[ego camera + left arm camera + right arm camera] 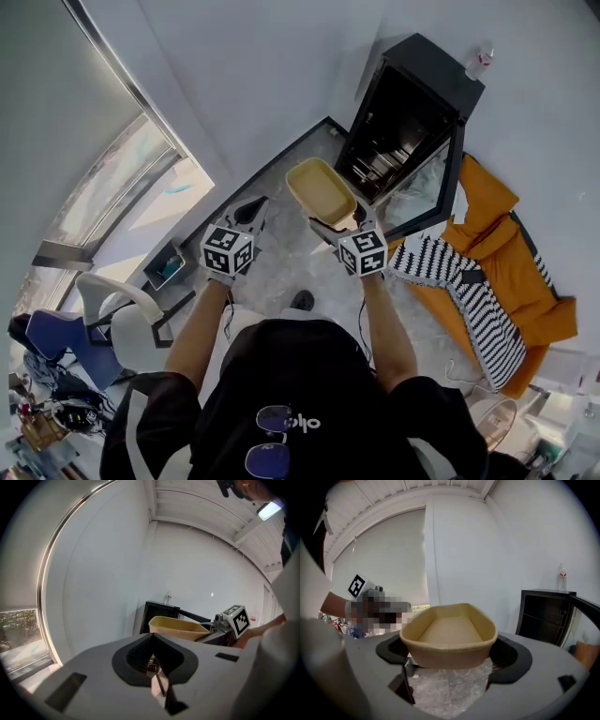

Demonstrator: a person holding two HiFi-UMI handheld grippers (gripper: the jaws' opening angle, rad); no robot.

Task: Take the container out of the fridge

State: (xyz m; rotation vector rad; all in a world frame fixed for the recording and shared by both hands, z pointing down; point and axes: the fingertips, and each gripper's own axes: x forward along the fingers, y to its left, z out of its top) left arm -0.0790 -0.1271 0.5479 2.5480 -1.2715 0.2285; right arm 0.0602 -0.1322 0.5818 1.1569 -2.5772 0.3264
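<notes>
A tan, boat-shaped open container is held up in the air in front of me, empty inside. My right gripper is shut on it, with a jaw on each side of its near end. The container also shows from the side in the left gripper view. A small black fridge stands on the floor beyond it, with its door swung open. My left gripper hangs to the left of the container, shut and holding nothing.
A small bottle stands on top of the fridge. Orange fabric and a striped cloth lie on the right. A white chair and a blue chair stand at the left by the window. The floor is marbled grey.
</notes>
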